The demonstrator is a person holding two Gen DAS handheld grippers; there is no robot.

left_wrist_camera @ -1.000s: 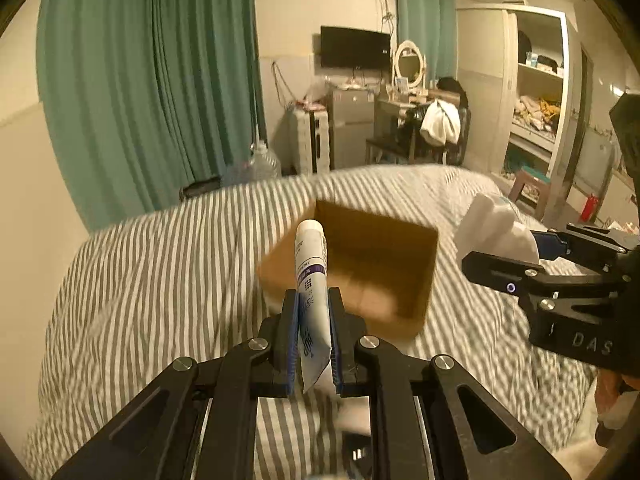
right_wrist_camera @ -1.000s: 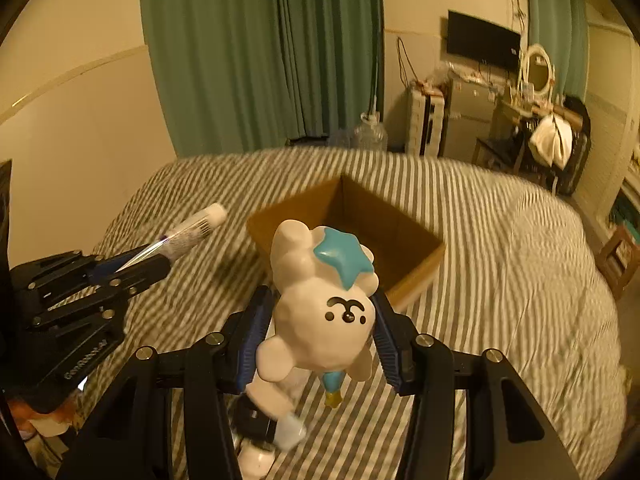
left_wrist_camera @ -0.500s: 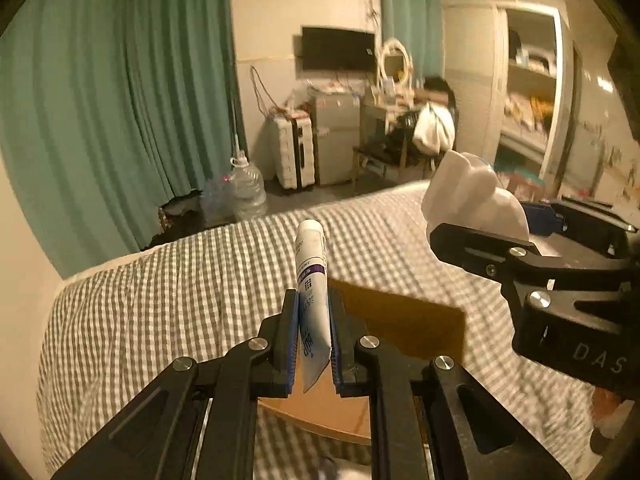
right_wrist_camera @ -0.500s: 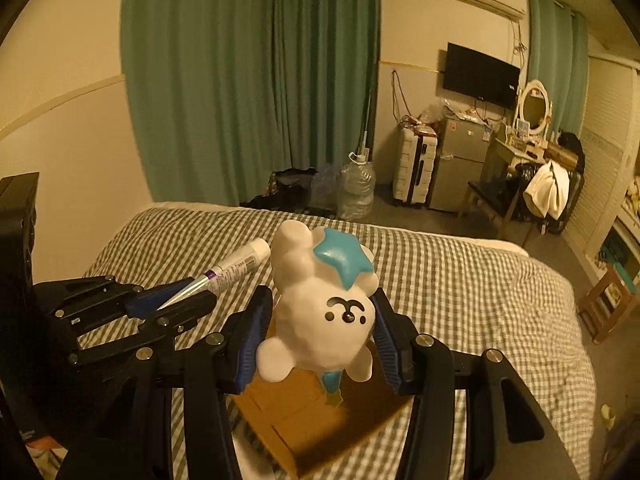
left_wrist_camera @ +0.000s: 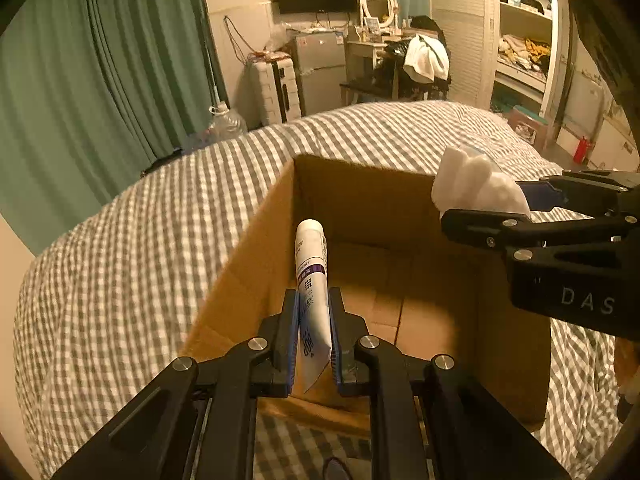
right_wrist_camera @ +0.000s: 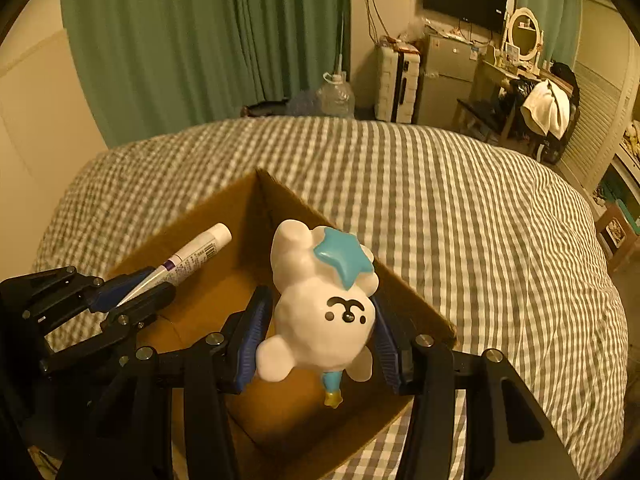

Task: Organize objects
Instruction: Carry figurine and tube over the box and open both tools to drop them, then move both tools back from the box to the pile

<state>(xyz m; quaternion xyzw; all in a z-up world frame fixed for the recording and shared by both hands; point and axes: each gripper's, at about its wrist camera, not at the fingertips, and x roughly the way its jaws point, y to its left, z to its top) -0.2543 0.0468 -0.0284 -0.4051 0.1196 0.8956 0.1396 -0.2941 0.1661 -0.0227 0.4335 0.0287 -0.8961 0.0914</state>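
Blue pads line both grippers, and each pair is pinching something over the open cardboard box (left_wrist_camera: 256,264). Nearest in the left wrist view, the left gripper (left_wrist_camera: 313,344) is pressed tight on the flat crimped end of a white tube (left_wrist_camera: 311,276) with a purple band; the tube runs forward along the fingers, its round cap end pointing into the box, above the brown floor and clear of the walls. The right wrist view shows the same tube (right_wrist_camera: 192,260) sticking out of the left gripper (right_wrist_camera: 132,292) over the near left part of the box (right_wrist_camera: 280,200). Just beside it, the right gripper (right_wrist_camera: 320,340) clamps a white bear-like figurine (right_wrist_camera: 320,312) by its round sides, face toward the camera, a teal star on its head and a small teal and yellow piece below. The figurine hangs over the box's inside, near the right wall. From the left wrist view only its white back (left_wrist_camera: 476,184) shows. The box sits on a bed (right_wrist_camera: 460,208) with a grey-and-white checked cover. Beyond are green curtains (right_wrist_camera: 200,32), a water jug, a white suitcase and a small fridge.
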